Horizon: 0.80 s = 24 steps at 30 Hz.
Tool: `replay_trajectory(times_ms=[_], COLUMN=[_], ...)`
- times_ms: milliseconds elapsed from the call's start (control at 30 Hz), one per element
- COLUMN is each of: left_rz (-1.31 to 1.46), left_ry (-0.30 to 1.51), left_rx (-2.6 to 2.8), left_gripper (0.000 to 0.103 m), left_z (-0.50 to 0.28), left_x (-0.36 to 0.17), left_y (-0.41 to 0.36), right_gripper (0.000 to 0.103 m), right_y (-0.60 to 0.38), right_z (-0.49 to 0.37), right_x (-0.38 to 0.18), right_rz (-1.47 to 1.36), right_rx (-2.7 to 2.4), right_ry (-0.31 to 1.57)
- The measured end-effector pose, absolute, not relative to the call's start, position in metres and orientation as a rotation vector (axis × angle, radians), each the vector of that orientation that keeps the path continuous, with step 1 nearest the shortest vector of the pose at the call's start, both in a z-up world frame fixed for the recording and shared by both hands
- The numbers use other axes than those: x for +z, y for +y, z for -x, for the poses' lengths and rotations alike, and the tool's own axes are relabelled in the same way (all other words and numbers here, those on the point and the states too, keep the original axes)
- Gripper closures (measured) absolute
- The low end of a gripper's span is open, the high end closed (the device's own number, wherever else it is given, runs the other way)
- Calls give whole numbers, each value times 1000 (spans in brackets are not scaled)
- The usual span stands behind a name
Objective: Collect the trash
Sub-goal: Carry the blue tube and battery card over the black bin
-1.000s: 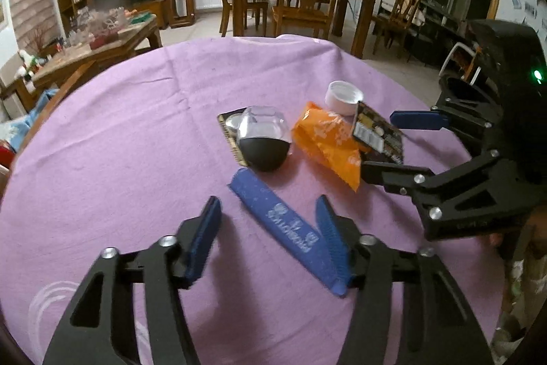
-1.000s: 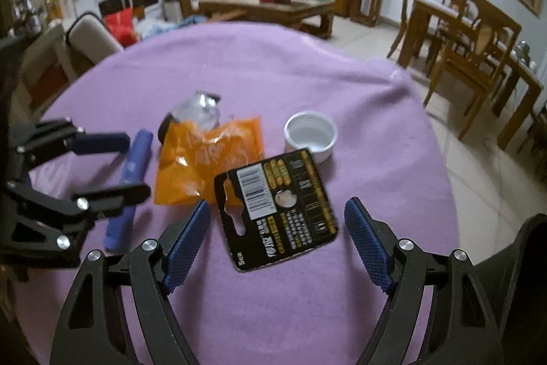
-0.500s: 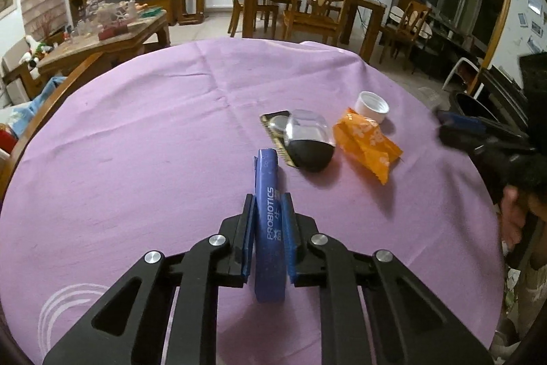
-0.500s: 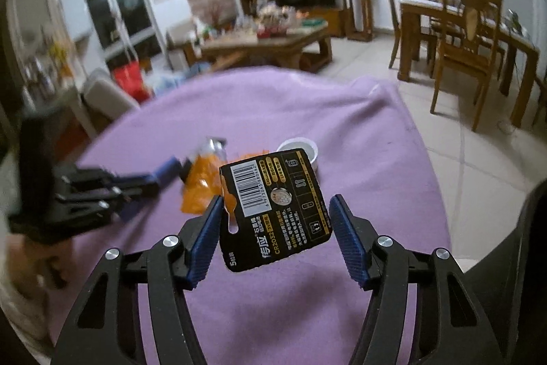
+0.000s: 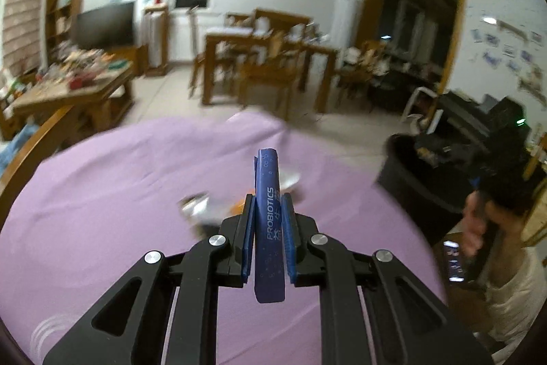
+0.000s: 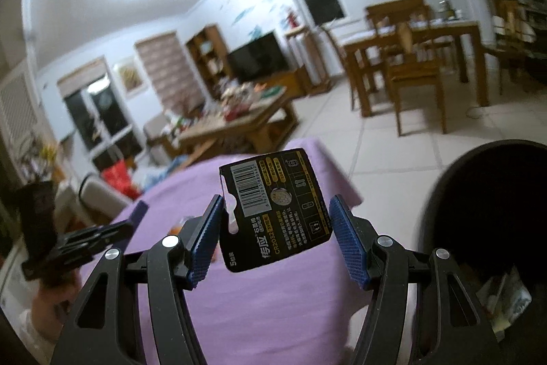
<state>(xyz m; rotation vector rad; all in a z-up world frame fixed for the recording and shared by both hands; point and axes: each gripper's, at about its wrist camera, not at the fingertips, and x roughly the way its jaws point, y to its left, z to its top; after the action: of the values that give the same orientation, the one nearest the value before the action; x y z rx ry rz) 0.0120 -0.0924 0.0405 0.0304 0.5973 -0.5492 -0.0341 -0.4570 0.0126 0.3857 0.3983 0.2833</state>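
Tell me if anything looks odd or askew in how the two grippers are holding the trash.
Nothing stands out. The left gripper is clamped squarely on the blue probiotics sachet. The right gripper grips the black battery card by its edges, slightly tilted, lifted above the purple tablecloth beside the black bin.

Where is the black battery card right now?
The black battery card is pinched between the right gripper pads, up above the purple tablecloth, with the black trash bin just to its right.

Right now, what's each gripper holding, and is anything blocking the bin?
Left gripper shut on blue probiotics sachet. Right gripper shut on black battery card. Black bin open at right, nothing in the way.
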Motion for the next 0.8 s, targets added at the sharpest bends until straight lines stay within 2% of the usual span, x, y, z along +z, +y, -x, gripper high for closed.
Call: replay_trajectory(times_ms=[267,533,800], left_rz=[-93,-137,-179], left_ry=[510,526,568], left_rx=[-805,-1018,-1073], left_gripper=[87,87,87], left_z=[-9,-11,-4], left_x=[60,46,18], left_y=[-217,-334,-380], right_gripper=[40,40,40], right_y=[-558,-647,-688], right_z=[88,133,144], right_x=[15,1,-29], right_rz=[-469,-505,-533], right_rx=[81,-93,-155], right_ry=[260,208,213])
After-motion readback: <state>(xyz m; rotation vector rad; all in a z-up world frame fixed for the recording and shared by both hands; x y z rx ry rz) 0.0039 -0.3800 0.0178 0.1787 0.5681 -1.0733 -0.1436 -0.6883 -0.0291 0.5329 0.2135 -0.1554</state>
